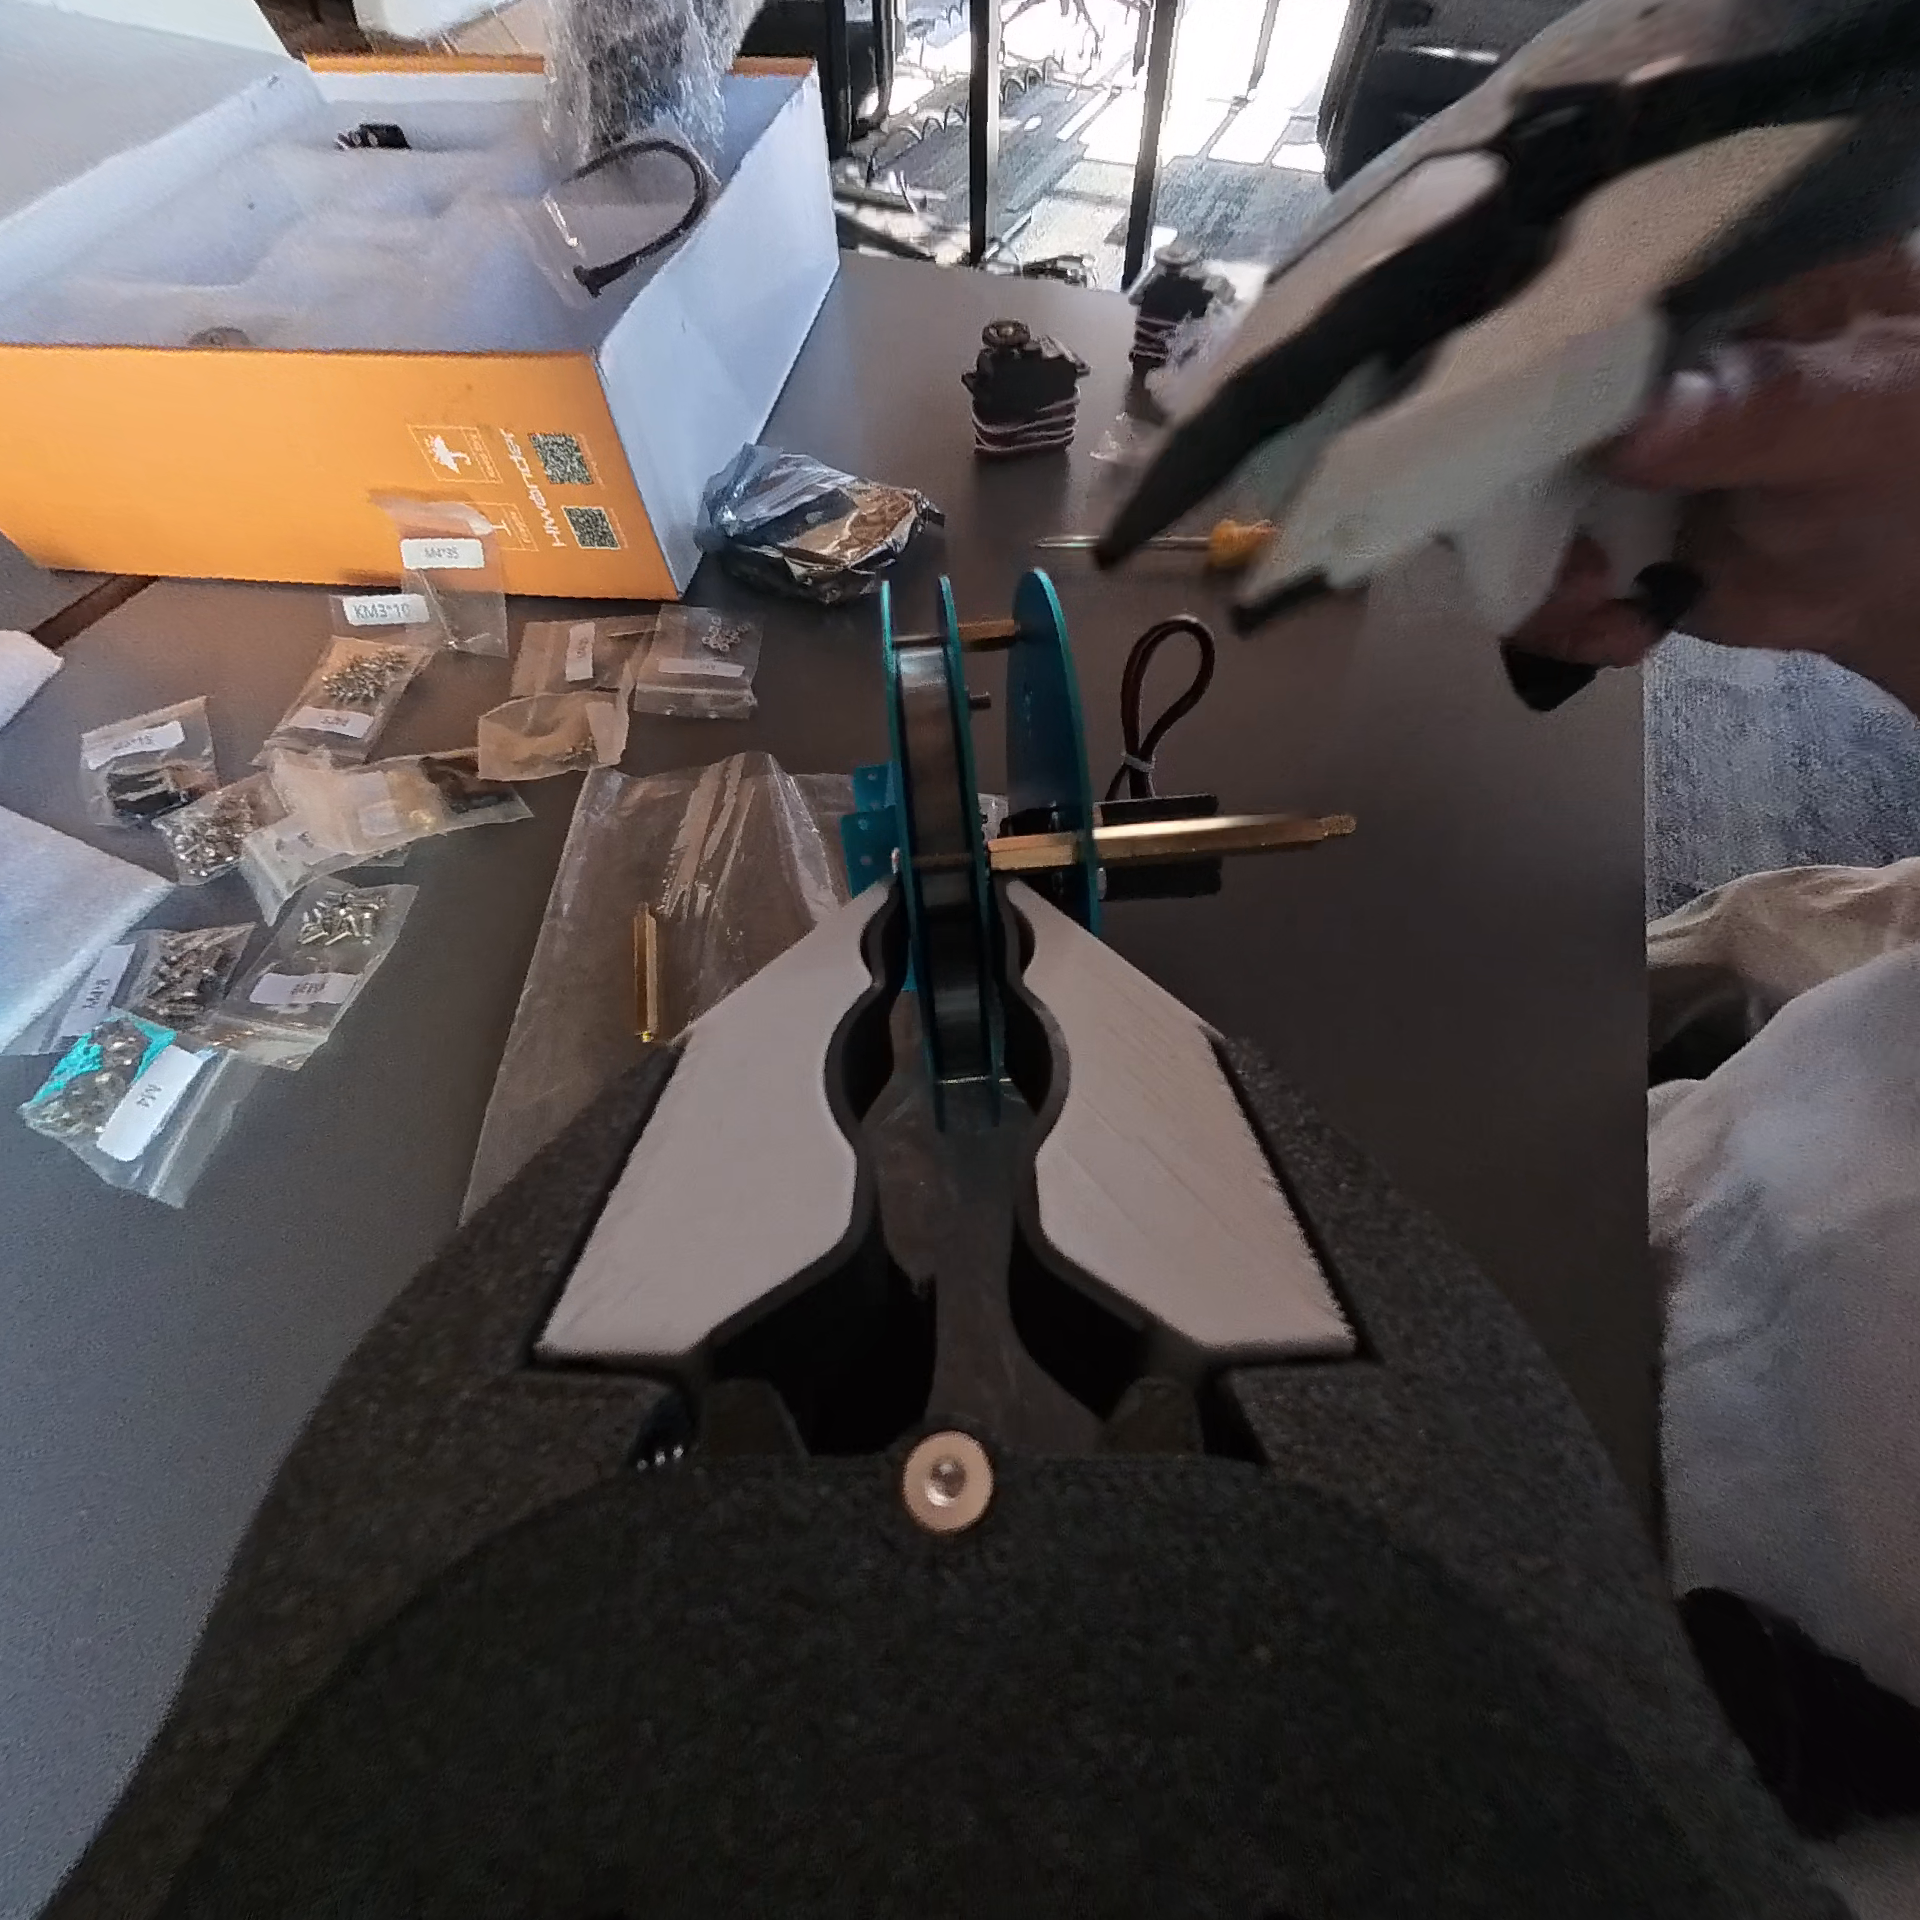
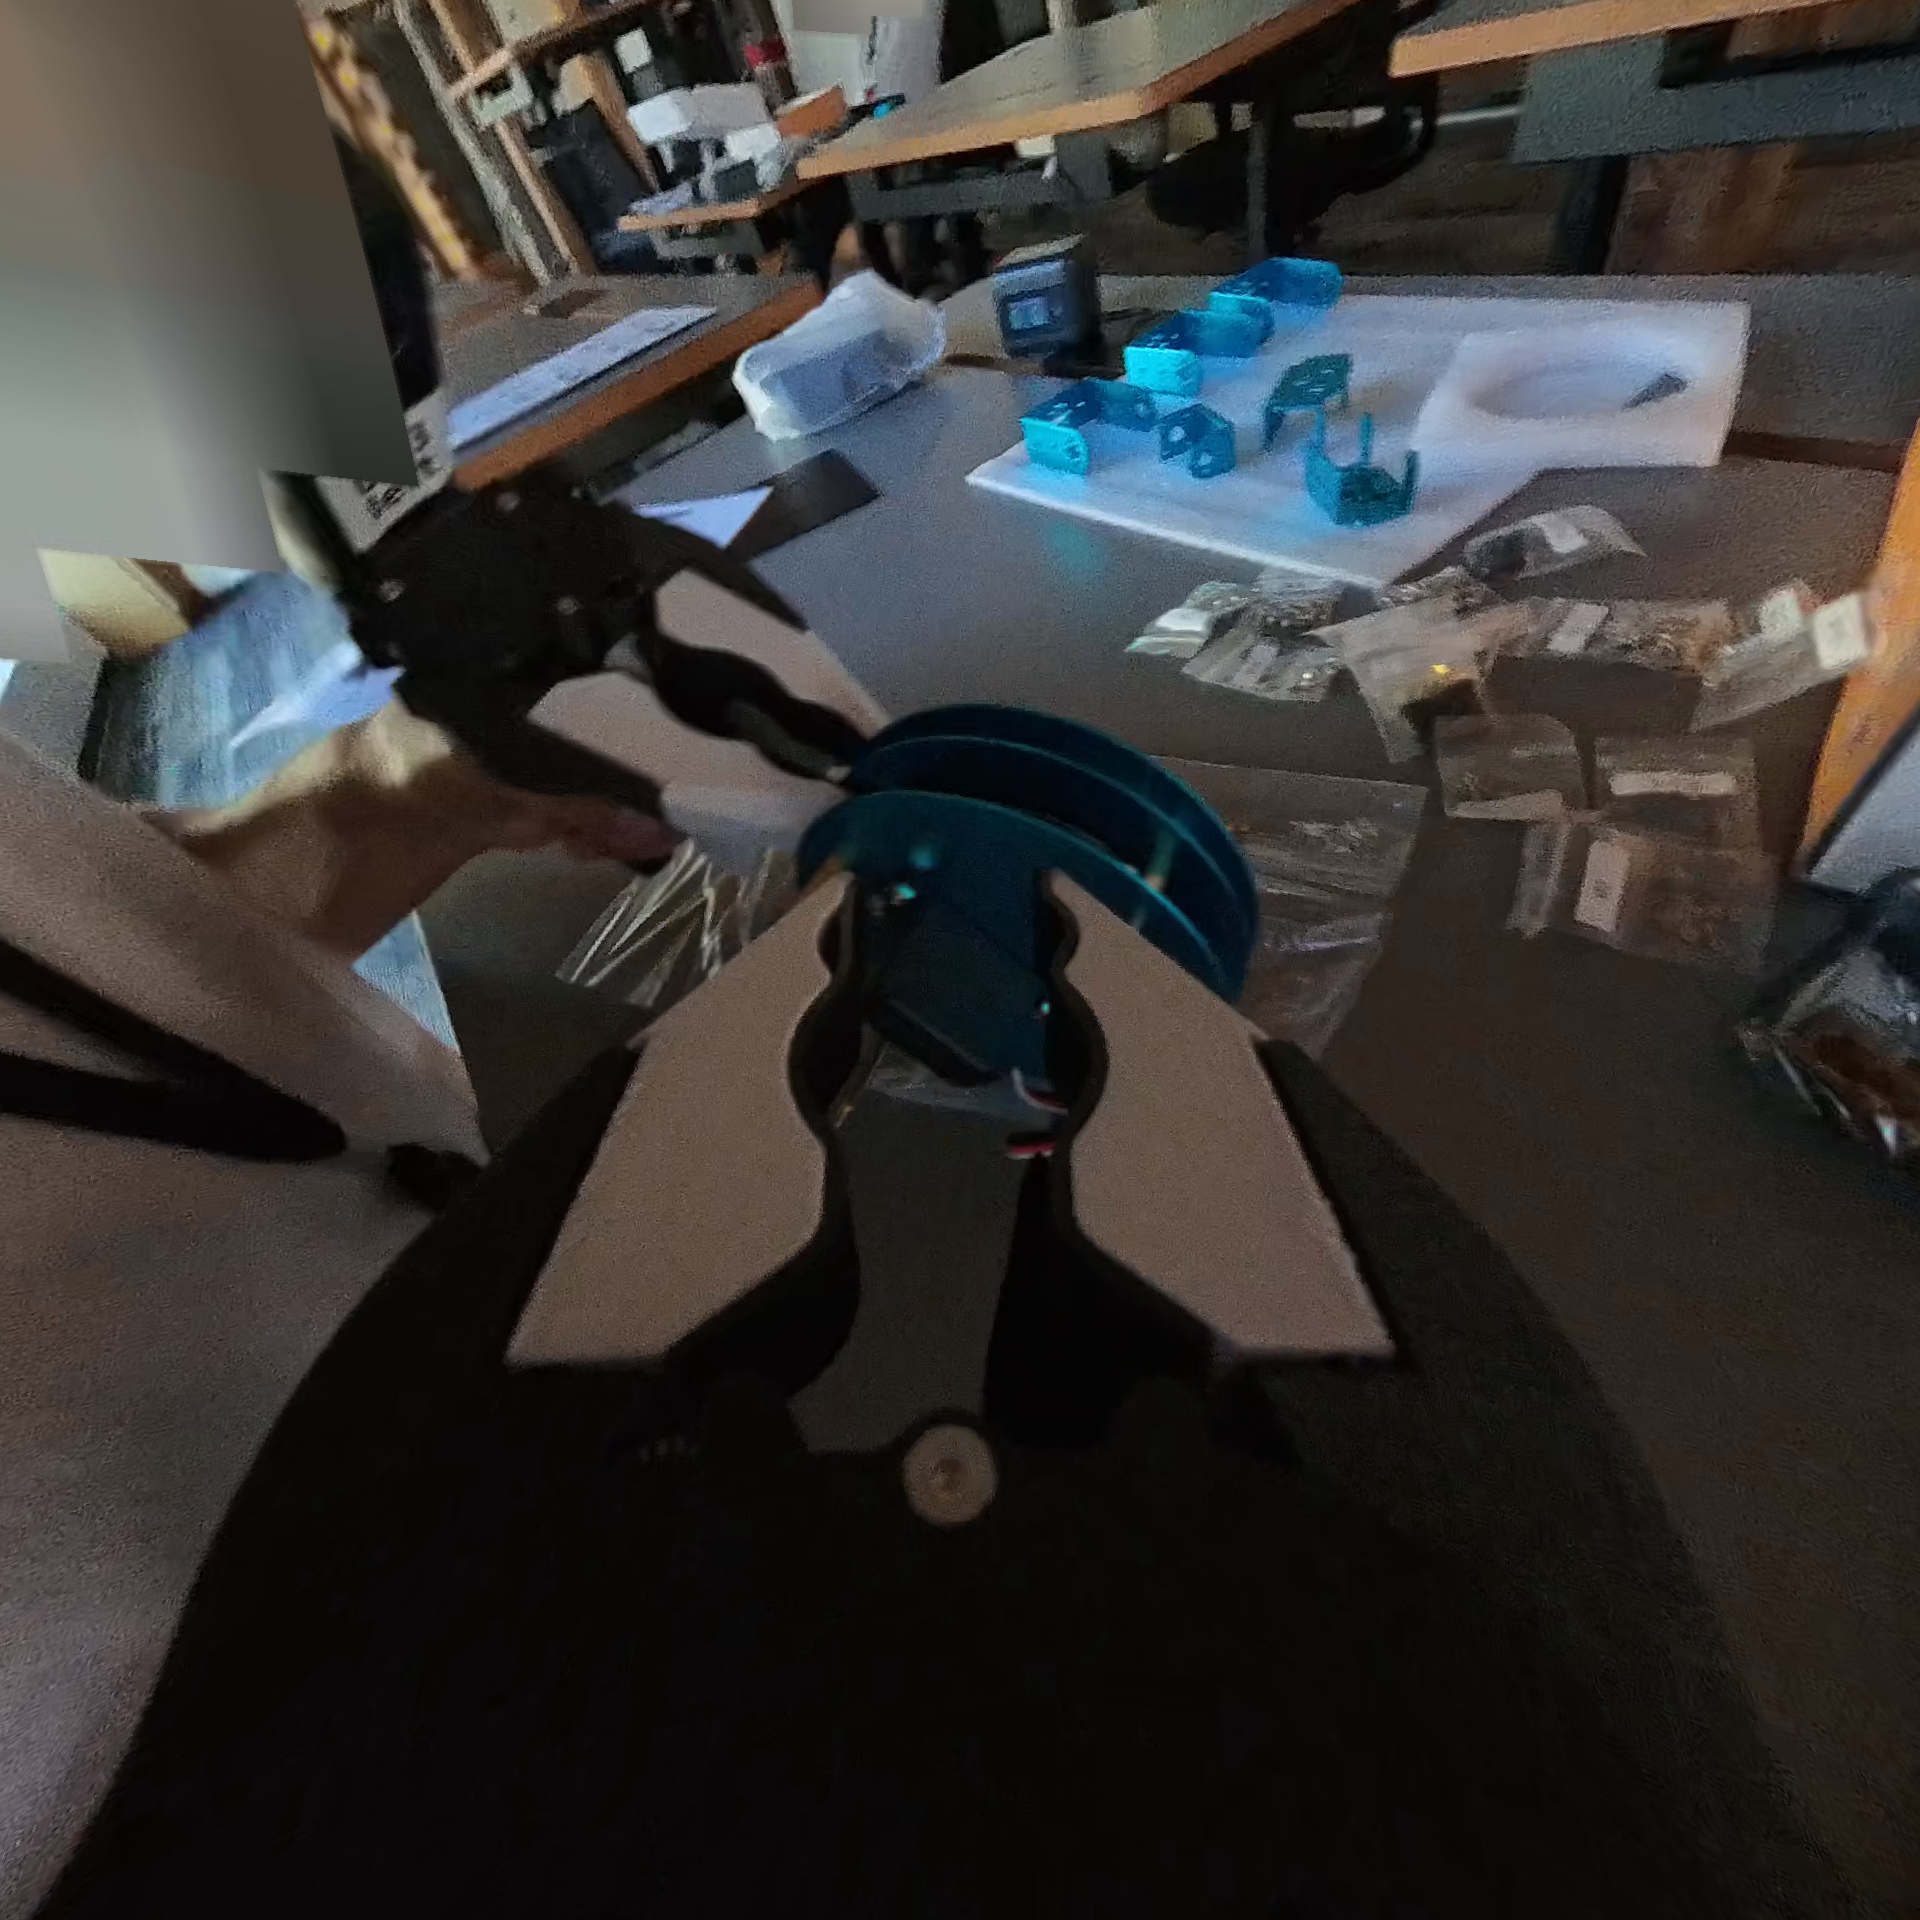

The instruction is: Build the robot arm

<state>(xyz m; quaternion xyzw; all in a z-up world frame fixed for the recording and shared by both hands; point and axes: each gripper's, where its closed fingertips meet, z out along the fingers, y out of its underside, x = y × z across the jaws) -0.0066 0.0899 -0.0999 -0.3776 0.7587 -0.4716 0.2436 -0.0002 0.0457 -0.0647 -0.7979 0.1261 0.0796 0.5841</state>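
Left gripper [image 1: 951,914] jaws pinch the teal disc assembly [image 1: 940,831] upright above the counter [image 1: 1403,1039], while the right gripper [image 2: 951,904] hovers half-open around its black servo body [image 2: 951,982], gripping nothing — steady alignment looks key.

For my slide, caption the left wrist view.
Left tongs clamp a teal disc assembly above bagged screws.

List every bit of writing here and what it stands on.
I quote no wording; bearers only.
Orange box: printed marks and square codes on its side.
Small clear bags: white labels.
Right wrist view: bag labels blurred, unreadable.
Teal disc assembly: none seen.
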